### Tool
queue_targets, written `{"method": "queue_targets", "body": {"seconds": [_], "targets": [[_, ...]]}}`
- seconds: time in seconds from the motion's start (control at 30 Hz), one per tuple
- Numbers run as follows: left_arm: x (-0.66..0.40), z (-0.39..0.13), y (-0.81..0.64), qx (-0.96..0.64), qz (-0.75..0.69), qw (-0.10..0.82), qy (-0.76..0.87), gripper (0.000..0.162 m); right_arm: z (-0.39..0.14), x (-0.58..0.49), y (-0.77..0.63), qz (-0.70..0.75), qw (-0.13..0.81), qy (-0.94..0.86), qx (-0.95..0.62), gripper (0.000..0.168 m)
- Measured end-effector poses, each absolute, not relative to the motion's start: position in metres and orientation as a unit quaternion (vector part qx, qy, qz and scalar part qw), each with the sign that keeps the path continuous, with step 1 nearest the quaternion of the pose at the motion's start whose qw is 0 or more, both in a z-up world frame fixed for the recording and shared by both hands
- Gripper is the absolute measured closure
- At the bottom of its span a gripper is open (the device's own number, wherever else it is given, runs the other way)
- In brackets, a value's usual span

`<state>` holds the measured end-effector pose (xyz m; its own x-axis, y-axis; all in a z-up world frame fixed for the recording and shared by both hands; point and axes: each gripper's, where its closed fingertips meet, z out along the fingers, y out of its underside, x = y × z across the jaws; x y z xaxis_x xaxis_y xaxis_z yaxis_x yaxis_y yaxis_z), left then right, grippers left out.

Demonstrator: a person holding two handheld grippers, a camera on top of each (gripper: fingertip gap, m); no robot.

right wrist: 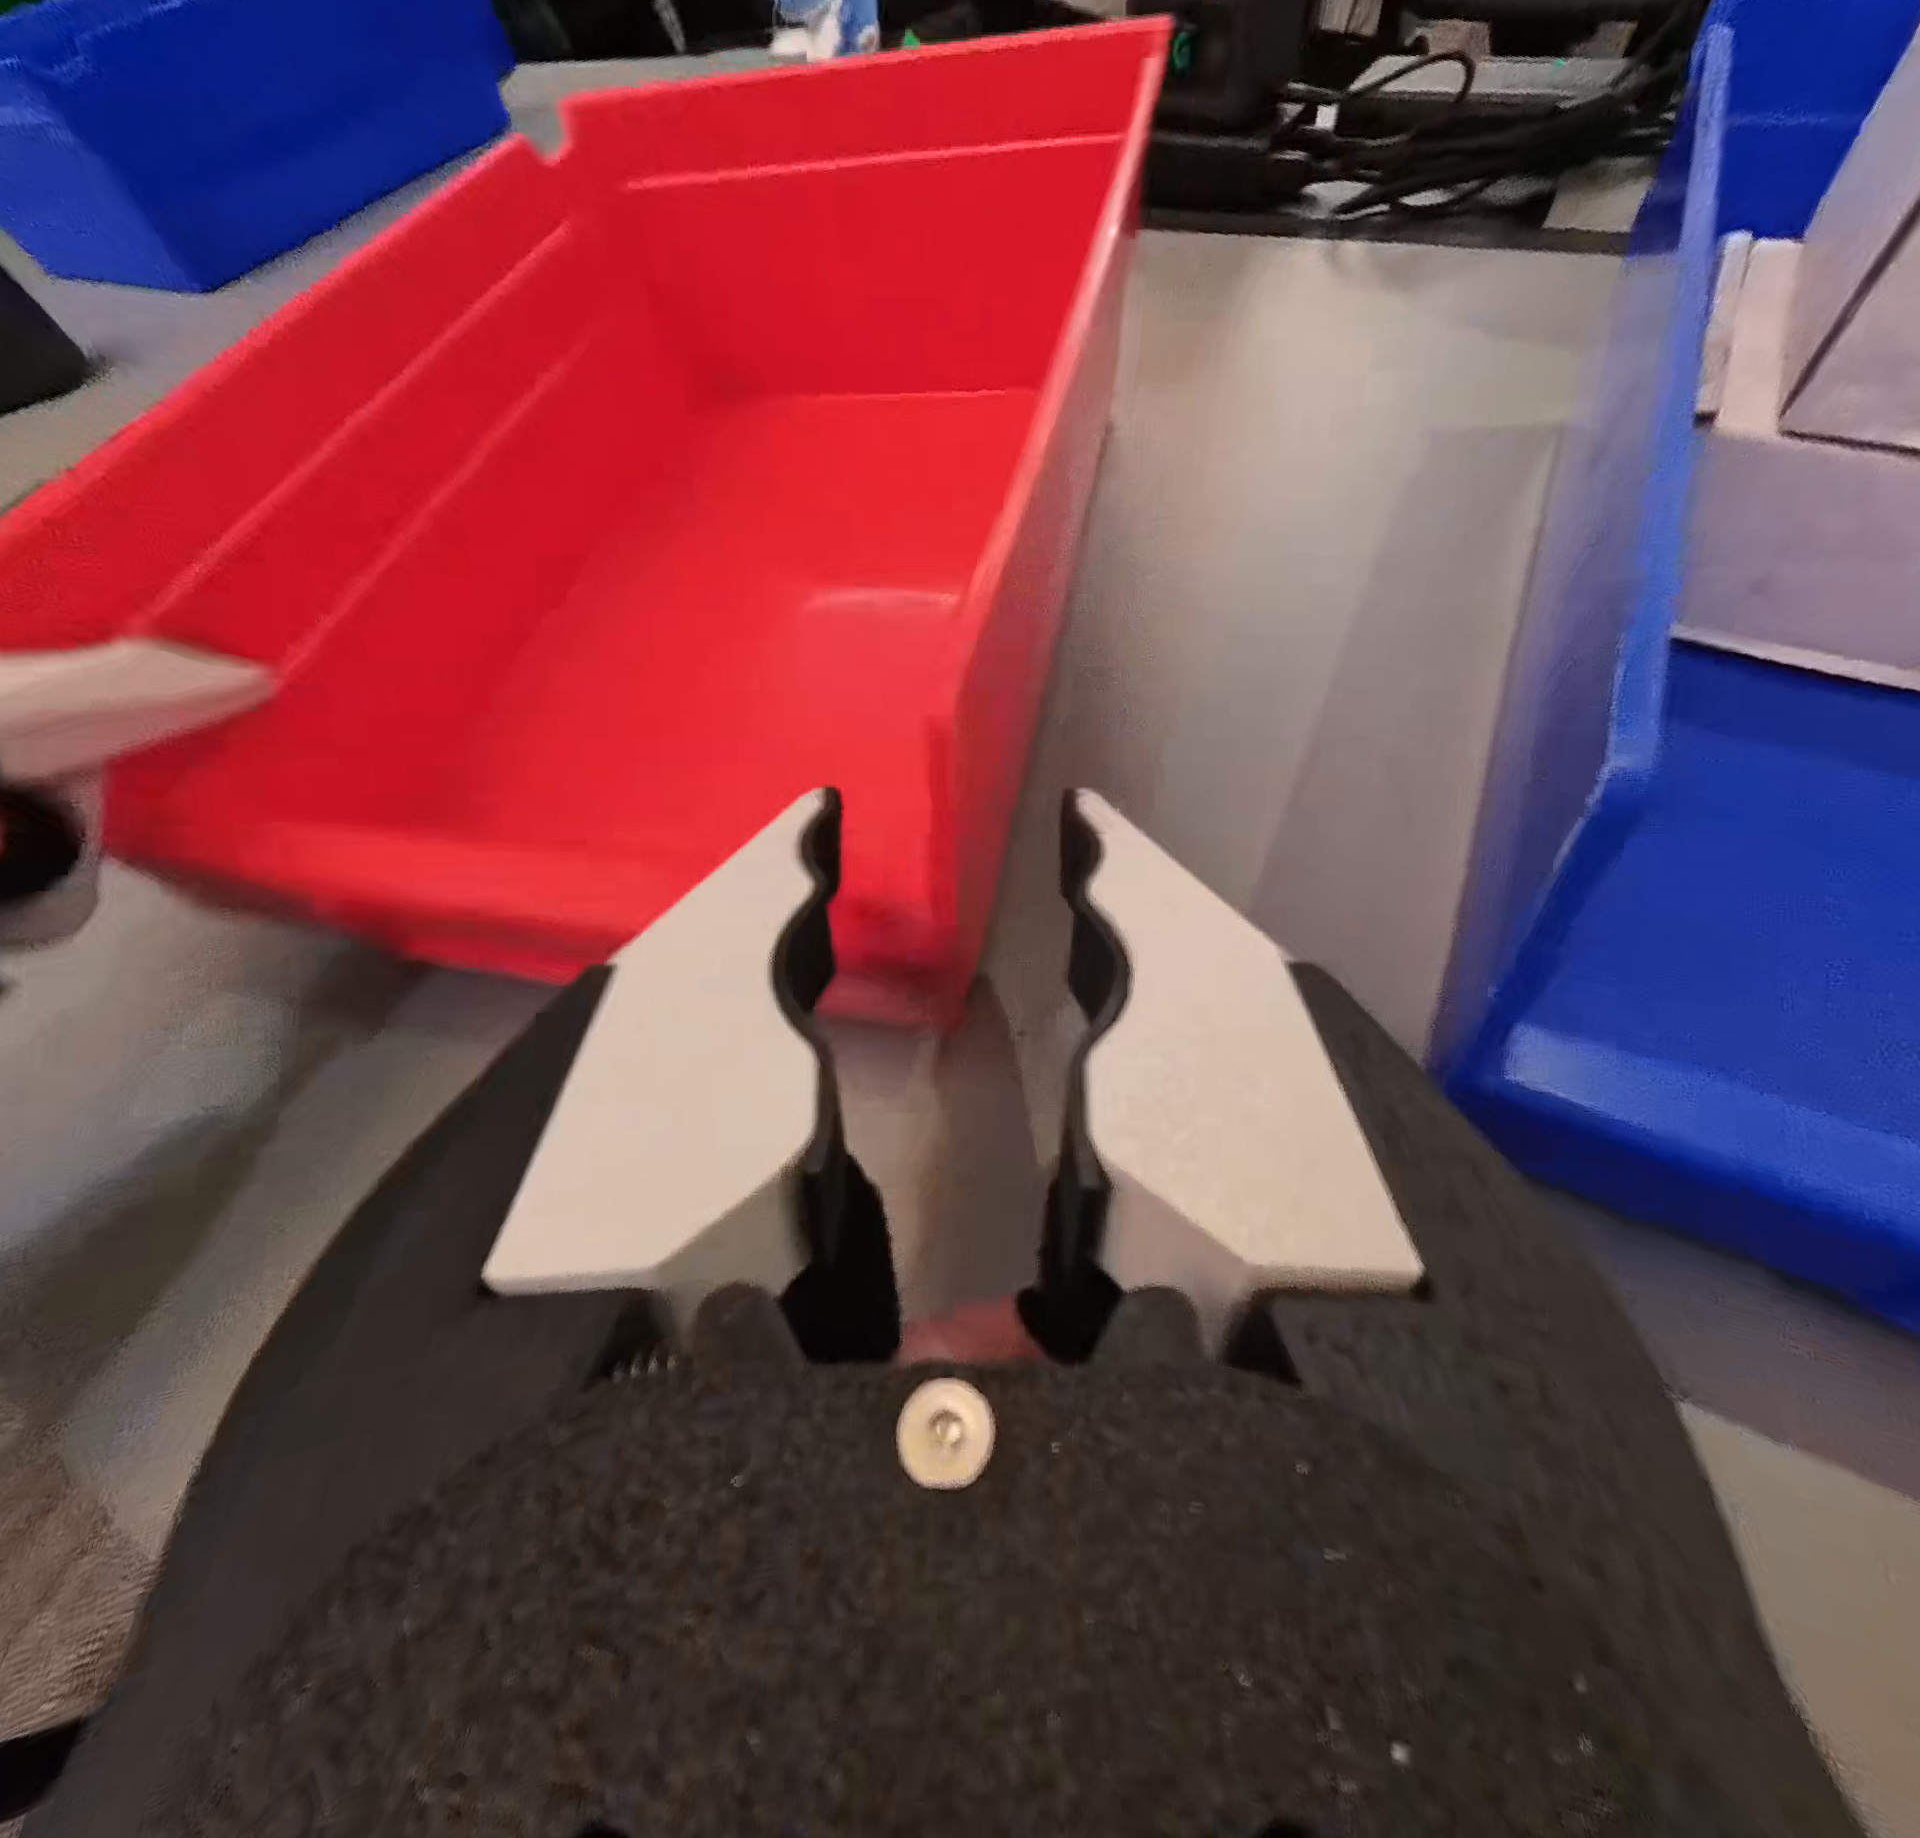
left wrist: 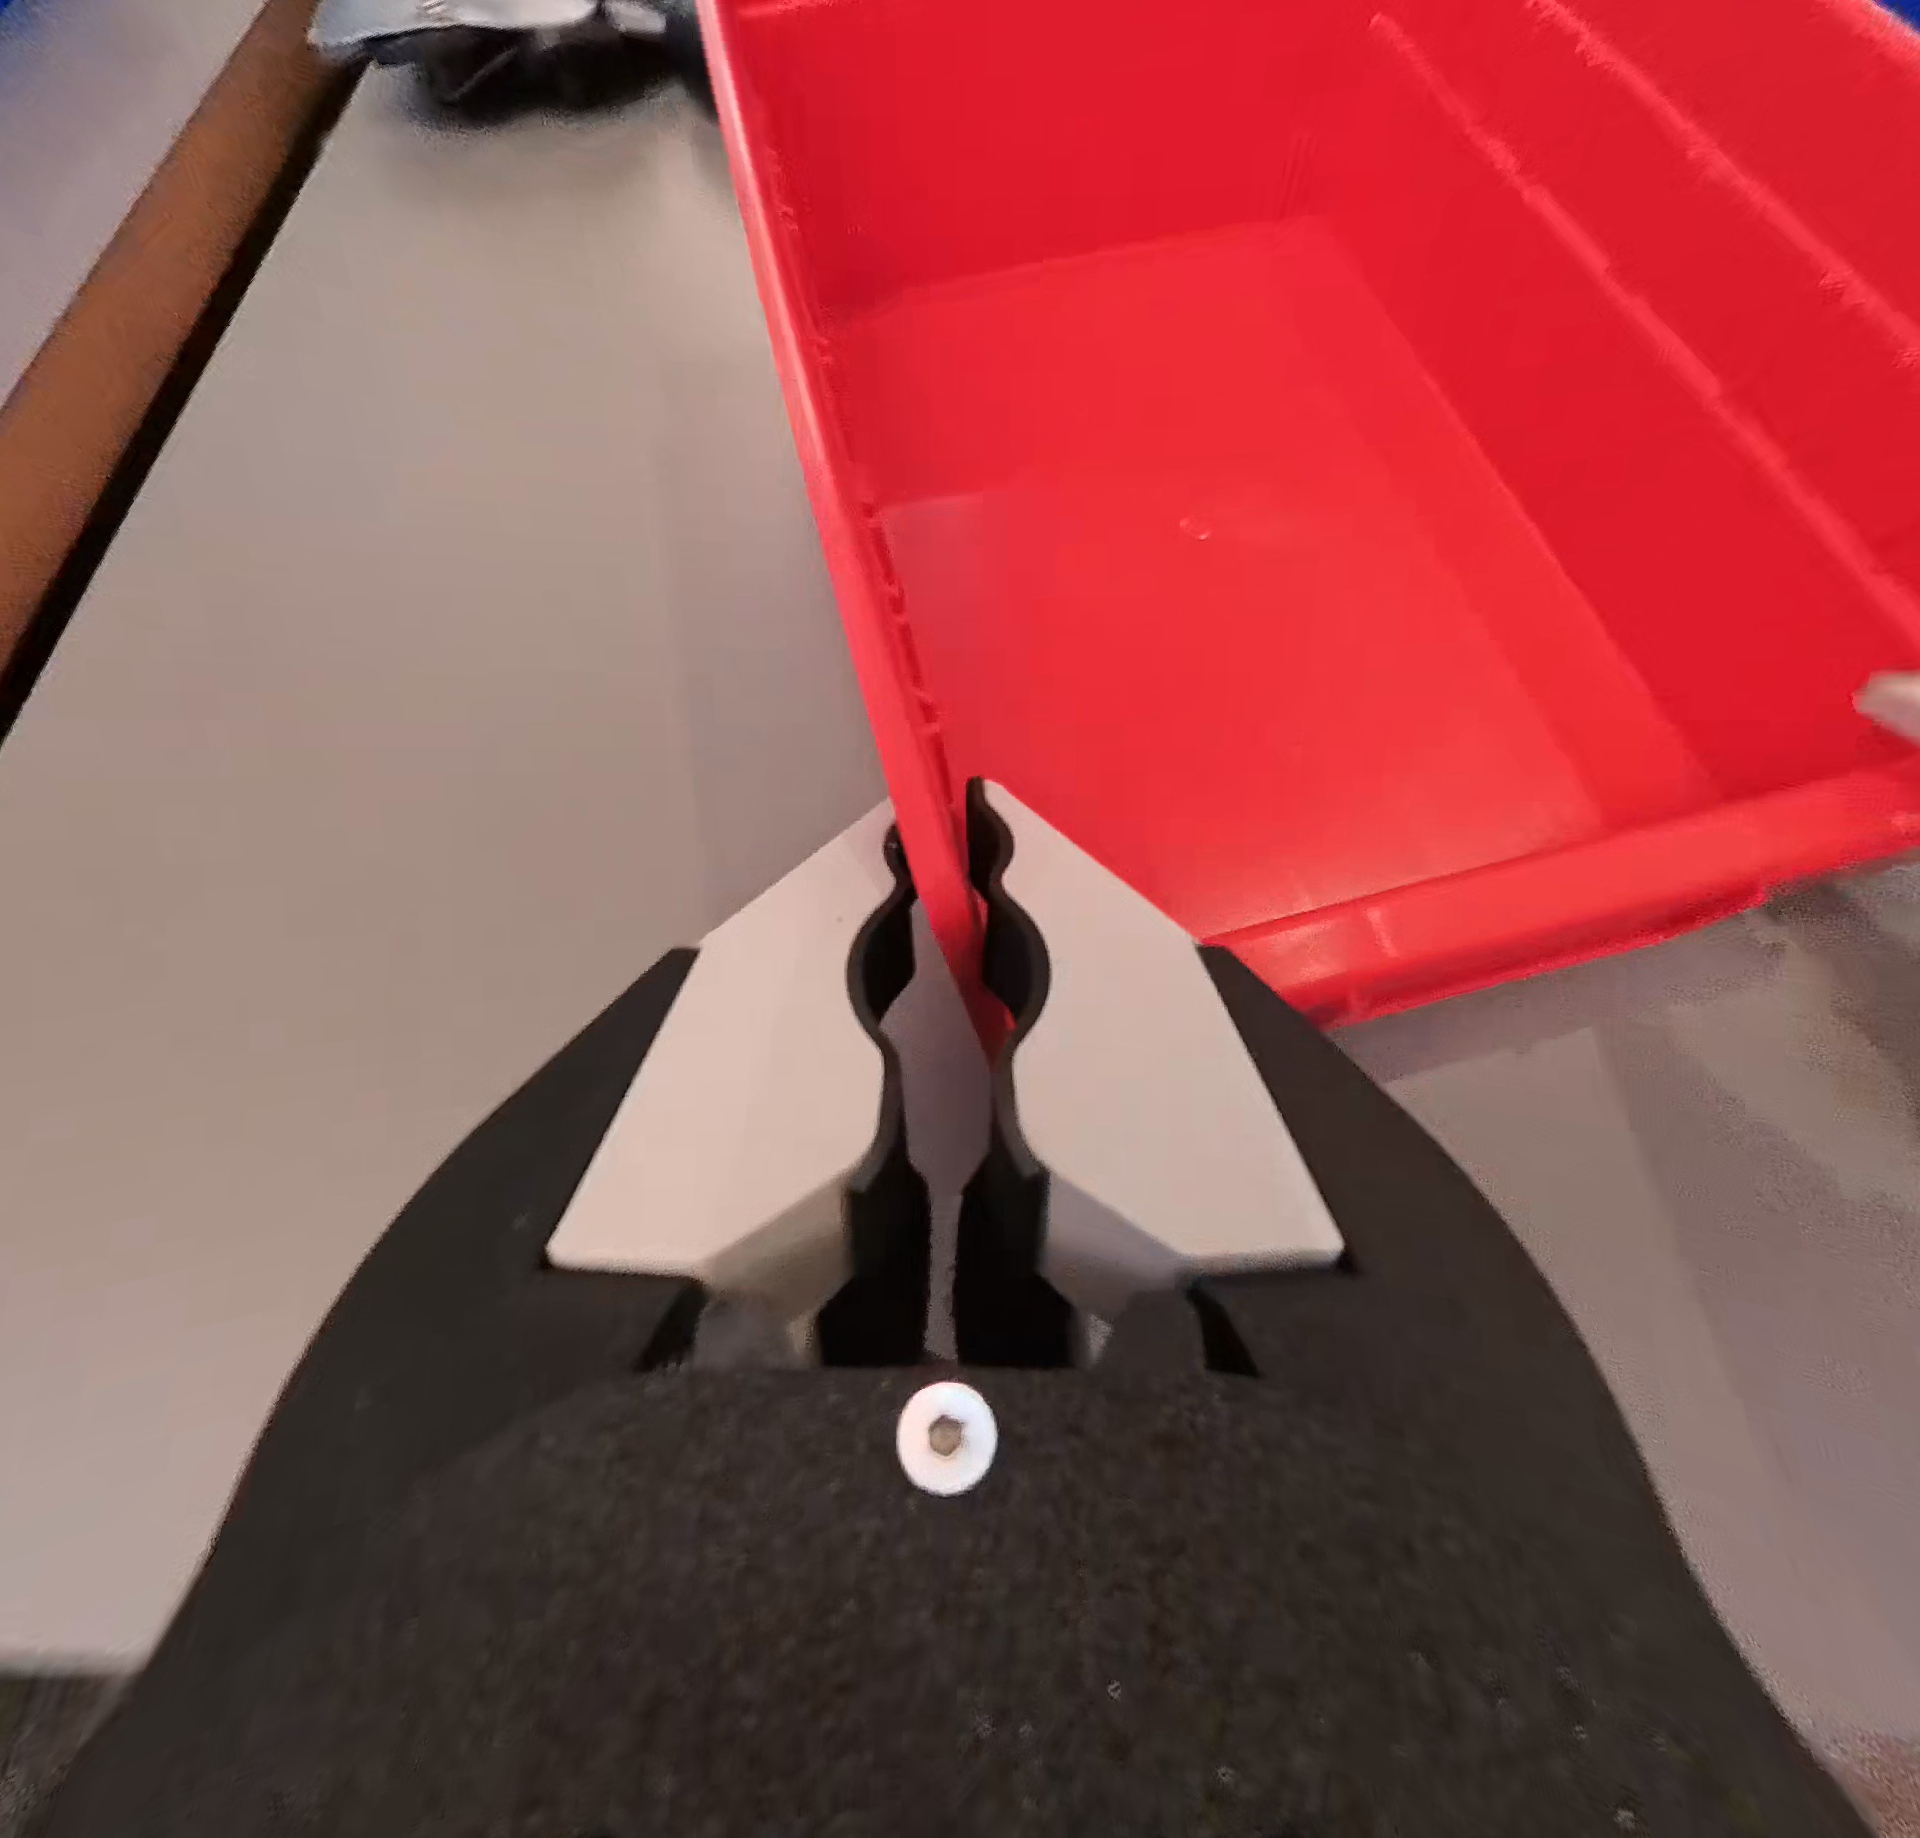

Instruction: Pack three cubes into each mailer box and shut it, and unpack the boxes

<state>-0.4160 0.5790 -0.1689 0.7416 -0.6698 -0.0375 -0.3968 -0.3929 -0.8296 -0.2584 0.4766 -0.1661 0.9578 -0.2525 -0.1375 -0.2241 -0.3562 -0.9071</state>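
The red bin (left wrist: 1299, 500), smooth moulded plastic with ribbed walls, is sitting tilted on the grey table (left wrist: 468, 645); nothing is lying inside it. The left gripper (left wrist: 940, 853) is clenching the bin's thin side wall near a corner between its wavy black pads. The right gripper (right wrist: 945, 832) is hovering released at the opposite corner, its jaws apart. Two blue bins are flanking: one (right wrist: 229, 115) far left, one (right wrist: 1714, 853) right, holding grey cardboard boxes (right wrist: 1829, 417).
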Motion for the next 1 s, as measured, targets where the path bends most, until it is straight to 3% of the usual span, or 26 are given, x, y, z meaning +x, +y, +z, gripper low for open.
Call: {"method": "queue_targets", "body": {"seconds": [0.03, 0.1, 0.23, 0.4, 0.53, 0.67, 0.8, 1.0], "targets": [[-0.423, -0.168, 0.567, -0.824, -0.153, 0.447, 0.314, 0.159, -0.168, -0.259, 0.478, 0.000, 0.546, 0.148, -0.825, 0.145], [-0.432, -0.166, 0.545, -0.826, -0.170, 0.452, 0.290, 0.155, -0.171, -0.259, 0.475, 0.010, 0.528, 0.153, -0.835, 0.159], [-0.449, -0.150, 0.516, -0.820, -0.107, 0.485, 0.284, 0.159, -0.149, -0.266, 0.461, -0.017, 0.522, 0.113, -0.845, 0.165], [-0.417, -0.072, 0.499, -0.771, -0.133, 0.577, 0.234, 0.161, -0.057, -0.231, 0.434, -0.087, 0.615, 0.093, -0.778, 0.165], [-0.321, -0.001, 0.477, -0.711, -0.201, 0.628, 0.244, 0.161, 0.022, -0.142, 0.383, -0.168, 0.663, 0.131, -0.718, 0.165], [-0.190, 0.039, 0.425, -0.666, -0.277, 0.636, 0.274, 0.162, 0.060, -0.030, 0.297, -0.267, 0.653, 0.197, -0.680, 0.165], [-0.057, 0.018, 0.342, -0.647, -0.335, 0.590, 0.348, 0.161, 0.044, 0.079, 0.191, -0.300, 0.632, 0.286, -0.654, 0.165], [0.073, -0.083, 0.260, -0.671, -0.304, 0.514, 0.439, 0.161, -0.095, 0.187, 0.098, -0.252, 0.535, 0.395, -0.703, 0.165]]}}
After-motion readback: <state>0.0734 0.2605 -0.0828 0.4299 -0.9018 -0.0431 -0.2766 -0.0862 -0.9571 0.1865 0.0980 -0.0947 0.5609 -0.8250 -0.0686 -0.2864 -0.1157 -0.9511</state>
